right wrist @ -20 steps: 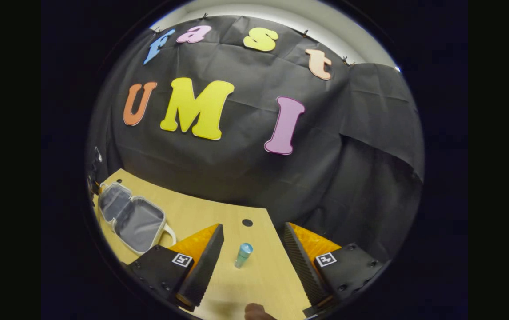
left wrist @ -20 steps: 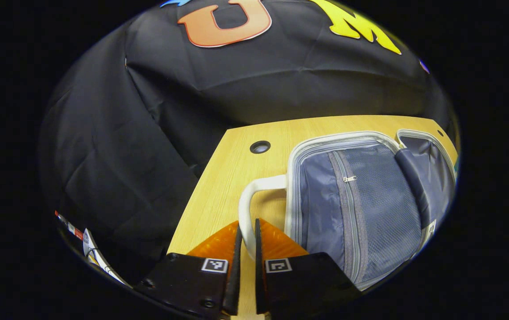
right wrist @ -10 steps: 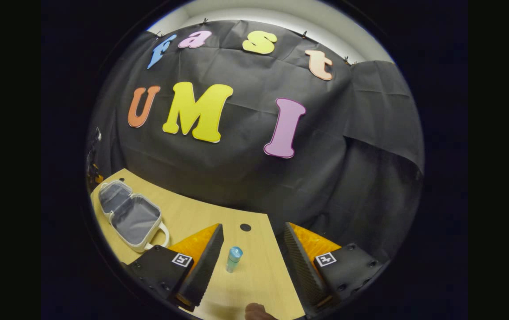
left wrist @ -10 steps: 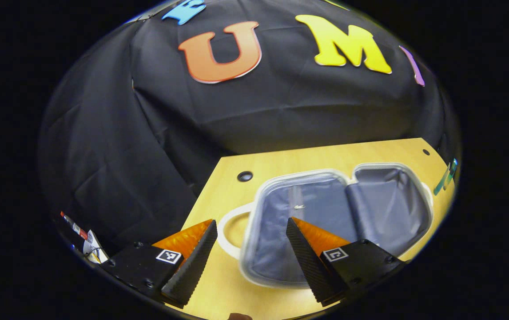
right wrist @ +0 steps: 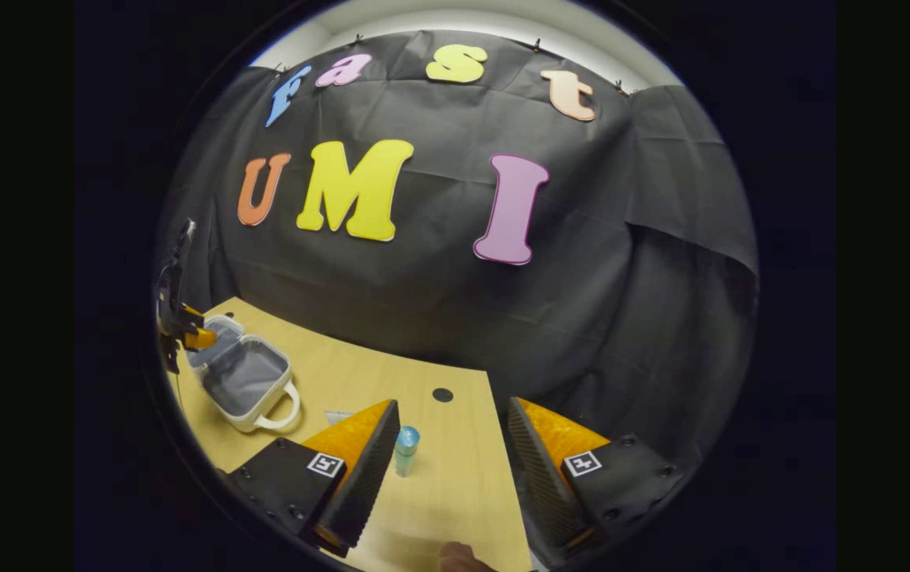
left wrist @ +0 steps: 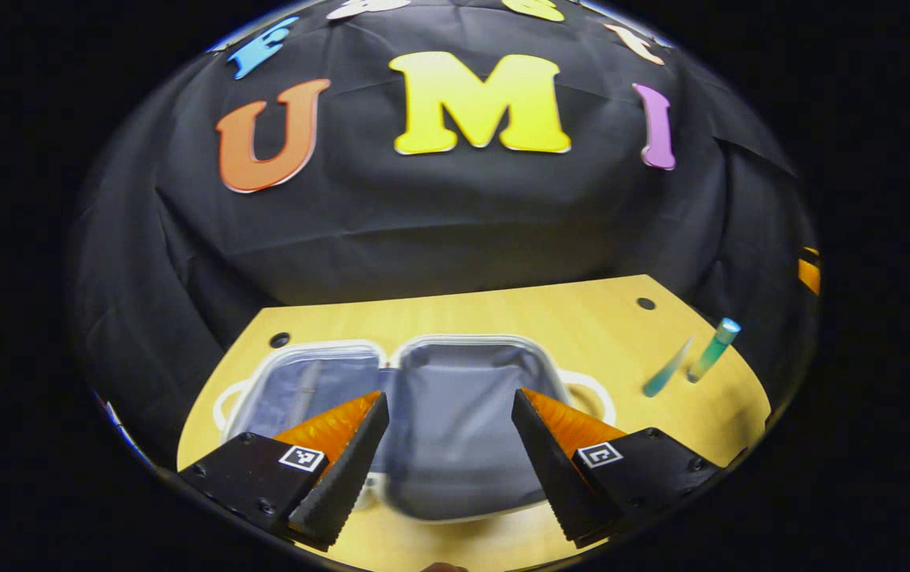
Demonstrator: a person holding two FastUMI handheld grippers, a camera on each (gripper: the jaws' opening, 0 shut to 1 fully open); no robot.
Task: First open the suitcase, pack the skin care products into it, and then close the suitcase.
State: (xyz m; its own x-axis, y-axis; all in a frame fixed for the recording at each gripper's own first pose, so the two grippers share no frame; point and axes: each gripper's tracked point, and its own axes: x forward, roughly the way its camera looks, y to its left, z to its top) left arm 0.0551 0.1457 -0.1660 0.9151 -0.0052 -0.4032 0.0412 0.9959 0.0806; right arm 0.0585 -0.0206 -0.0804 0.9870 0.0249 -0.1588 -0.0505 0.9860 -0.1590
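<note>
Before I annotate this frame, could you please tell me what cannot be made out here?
- Left gripper view: the left tool hides part of the open suitcase.
- Left gripper view: the bottle and the item beside it are blurred.
- Right gripper view: the right tool covers the bottle's base.

Left gripper view looks down, close above the open suitcase (left wrist: pixel 455 429); right gripper view sits farther right (facing the wall); both share suitcase and table (left wrist: pixel 503 318)
</note>
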